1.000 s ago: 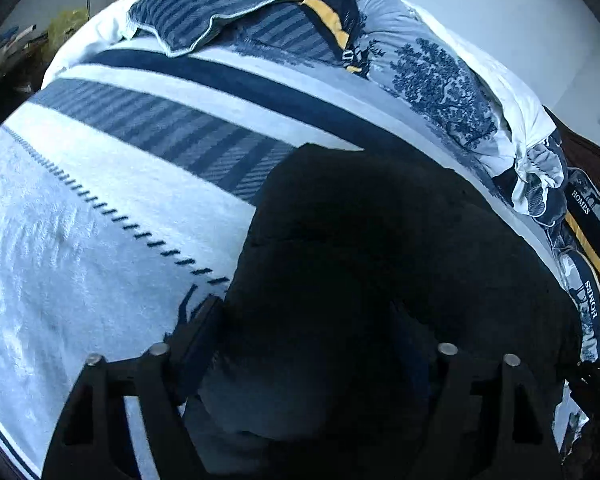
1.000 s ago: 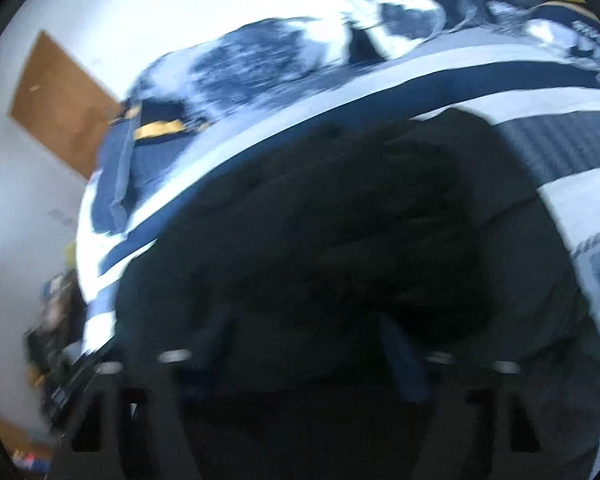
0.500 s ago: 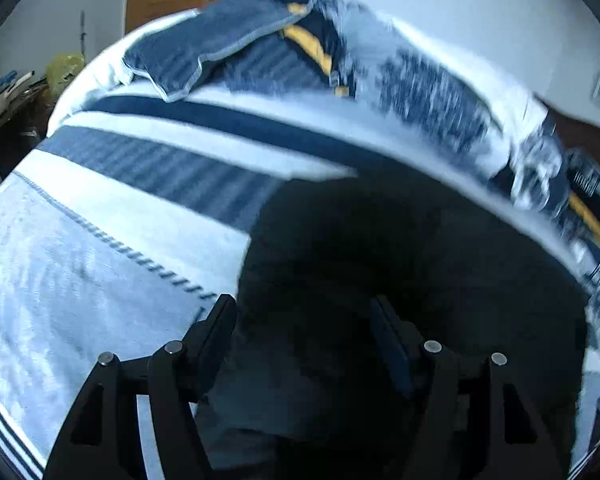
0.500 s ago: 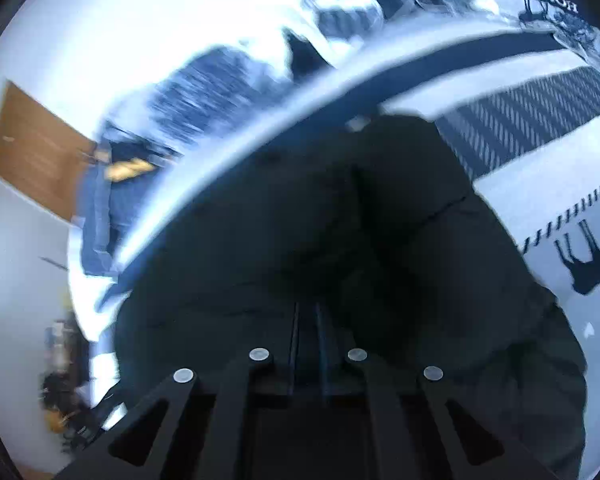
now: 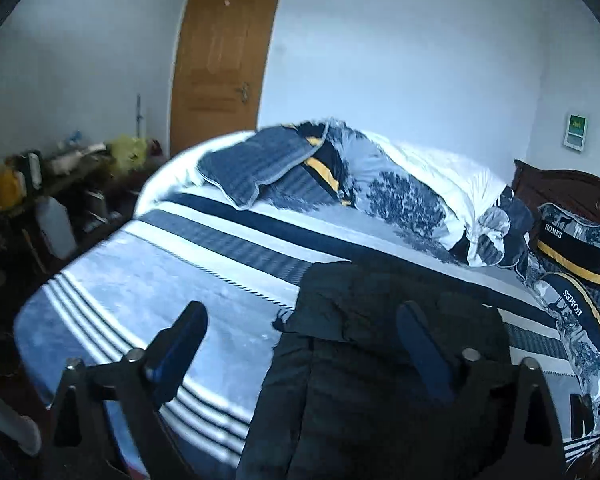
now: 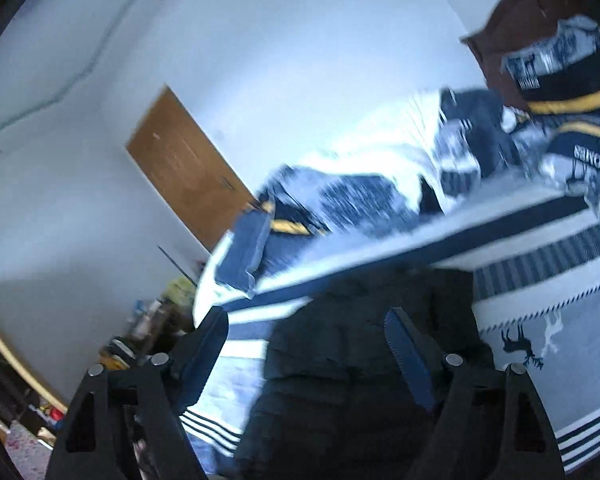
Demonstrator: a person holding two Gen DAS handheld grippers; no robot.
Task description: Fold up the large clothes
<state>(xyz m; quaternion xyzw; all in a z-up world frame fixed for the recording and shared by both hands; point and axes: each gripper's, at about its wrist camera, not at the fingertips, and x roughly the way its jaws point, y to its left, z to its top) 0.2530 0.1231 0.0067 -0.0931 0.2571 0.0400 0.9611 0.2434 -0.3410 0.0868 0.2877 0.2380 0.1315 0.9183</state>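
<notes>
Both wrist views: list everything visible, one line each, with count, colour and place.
dark garment: one, black, lying on the bed's near side
bedspread: one, blue and white striped, covering the bed
duvet: one, white and navy print, bunched along the far side
pillows: two, navy with yellow stripe, by the headboard
headboard: one, dark brown, right
door: one, brown, shut, back wall
cluttered table: one, dark, left
left gripper: fingers open, empty
right gripper: fingers open, empty

White walls [image 5: 400,60], wooden door [image 5: 224,60], striped bed [image 5: 172,276], cluttered side table [image 5: 40,184].
</notes>
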